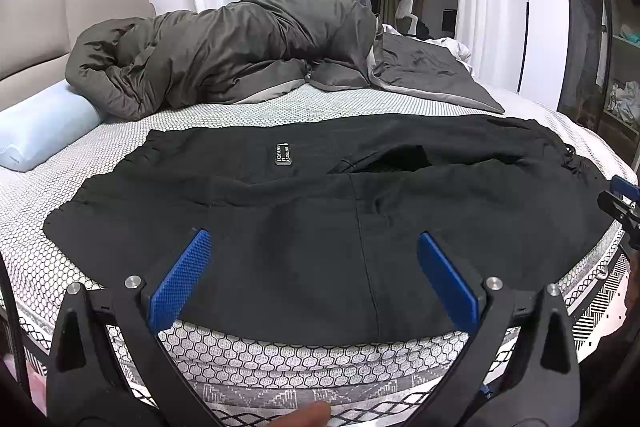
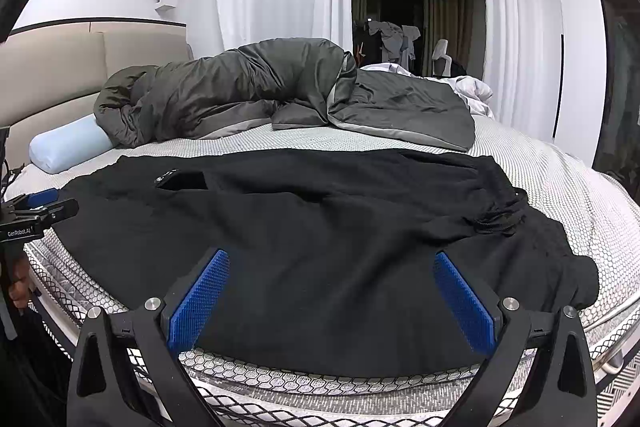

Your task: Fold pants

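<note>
the black pants point(image 1: 320, 227) lie spread across the mattress point(image 1: 280, 107), near edge at its front rim. risk: a shallow pinch takes one layer only, or the drawstring point(image 2: 496, 219) snags and skews the fold. left claw point(image 1: 314, 243) and right claw point(image 2: 332, 263) both hover spread wide, holding nothing.

black pants point(image 1: 304, 227), spread flat and crosswise near the front edge of the mattress, fabric loosely rumpled, small rectangular label facing up, a pocket gaping open near the middle, drawstring waistband bunched at the right end
</note>
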